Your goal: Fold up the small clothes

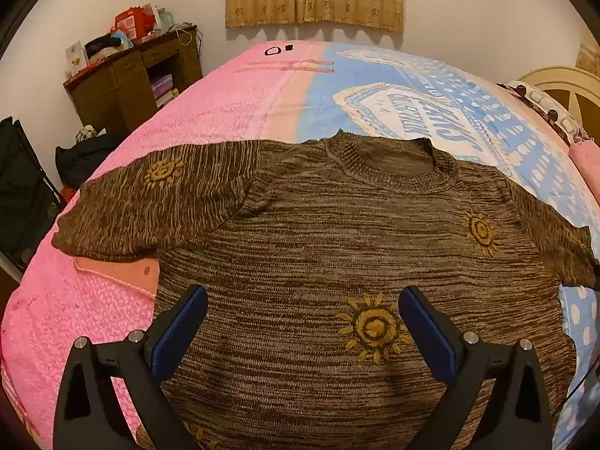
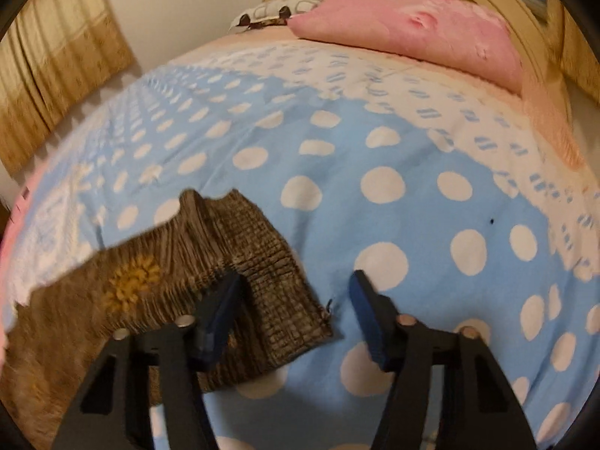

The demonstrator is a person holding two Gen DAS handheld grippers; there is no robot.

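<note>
A brown knit short-sleeved sweater (image 1: 337,247) with yellow sun motifs lies flat and spread on the bed, collar away from me. My left gripper (image 1: 302,296) is open and empty, hovering over the sweater's lower body. In the right wrist view the sweater's right sleeve (image 2: 258,273) lies on the blue dotted cover. My right gripper (image 2: 294,281) is open and empty just above the sleeve's end, its left finger over the cuff, its right finger over bare cover.
The bed has a pink blanket (image 1: 75,300) on the left and a blue polka-dot cover (image 2: 412,187) on the right. A pink pillow (image 2: 412,26) lies by the headboard. A cluttered brown desk (image 1: 131,75) stands at the far left wall.
</note>
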